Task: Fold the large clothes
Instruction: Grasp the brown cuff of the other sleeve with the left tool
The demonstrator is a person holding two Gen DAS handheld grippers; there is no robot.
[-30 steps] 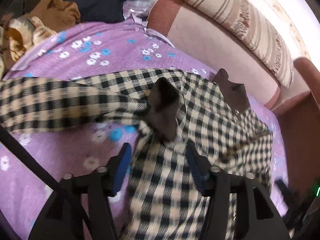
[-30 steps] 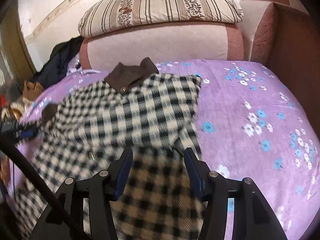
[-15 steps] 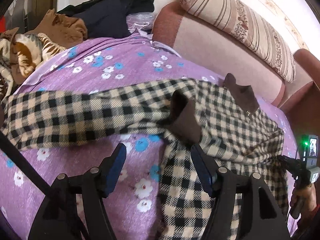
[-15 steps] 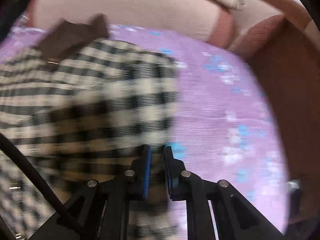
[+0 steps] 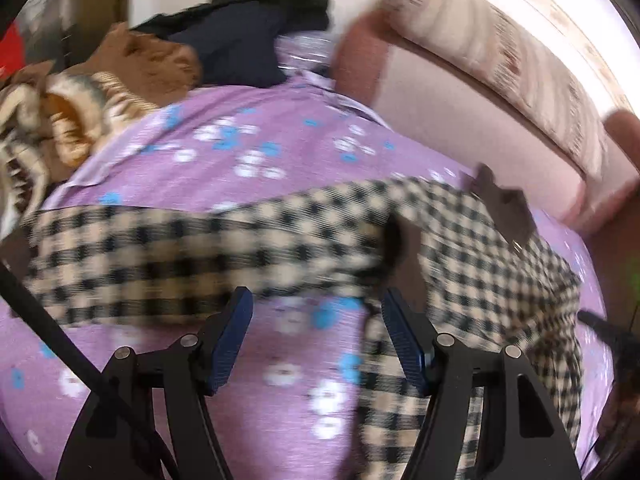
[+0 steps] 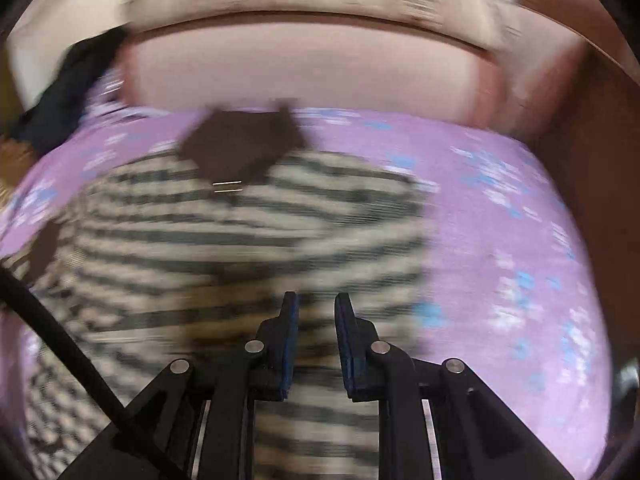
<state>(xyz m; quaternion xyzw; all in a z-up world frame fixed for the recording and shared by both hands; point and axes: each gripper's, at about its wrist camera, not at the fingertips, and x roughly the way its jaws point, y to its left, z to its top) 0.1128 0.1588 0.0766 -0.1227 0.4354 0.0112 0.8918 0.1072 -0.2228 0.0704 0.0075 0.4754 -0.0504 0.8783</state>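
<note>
Purple flowered sheet is what lies between the pads of our left hand-held gripper, which is spread wide and holds nothing. The checked coat, the thing we must fold, lies flat on this sheet. Its body is to the right of that gripper and partly under its right finger, and one long sleeve runs across just ahead of the fingertips and away to the left. Our right hand-held gripper has its jaws drawn near together, and they have just been opening a little. Checked cloth fills the narrow gap between them, and as far as the blur allows we judge that they pinch a thick edge of the coat near its lower right side. The brown collar is far ahead of this gripper, a little to the left. We judge that the task is at an early stage: the coat is spread out, the sleeve is not yet laid over the body, and no finished fold can be seen. What is left is to bring in the sides and the sleeve, then to fold the length. A pile of other clothes waits far ahead of the left gripper.
</note>
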